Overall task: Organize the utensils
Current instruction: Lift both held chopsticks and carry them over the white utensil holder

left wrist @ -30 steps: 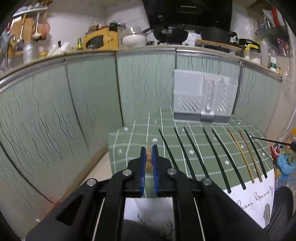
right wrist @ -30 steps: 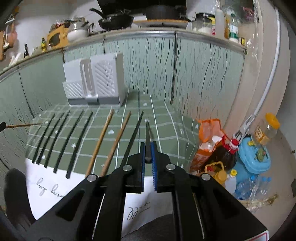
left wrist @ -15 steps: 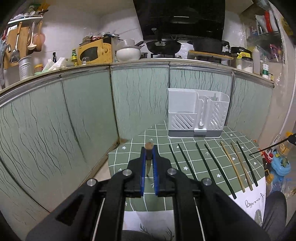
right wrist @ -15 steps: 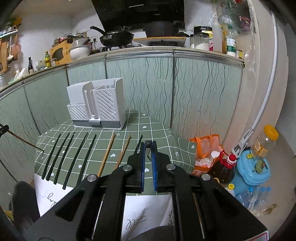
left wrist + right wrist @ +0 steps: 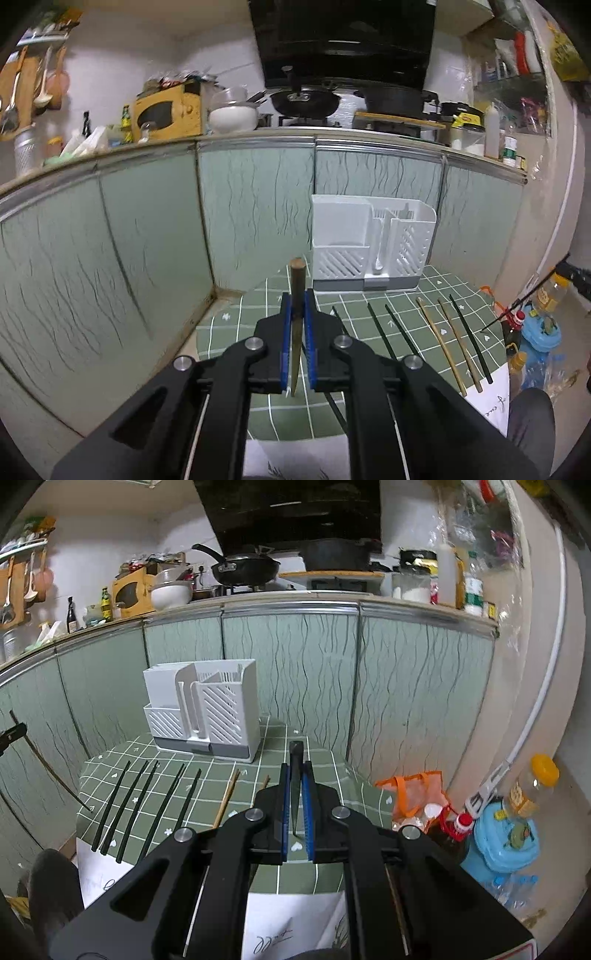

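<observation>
My left gripper is shut on a brown wooden chopstick held upright, above the table's left part. My right gripper is shut on a black chopstick, also upright, above the table's right part. A white utensil holder with slotted compartments stands at the far edge of the green checked tablecloth; it also shows in the right wrist view. Several black chopsticks and two wooden ones lie in a row on the cloth.
Green cabinet doors stand right behind the table. Bottles, an orange bag and a blue container crowd the floor to the right. White paper hangs over the table's near edge.
Both grippers have lifted up and back from the table, each with its chopstick, which now stands upright. The holder looks smaller and farther off.
</observation>
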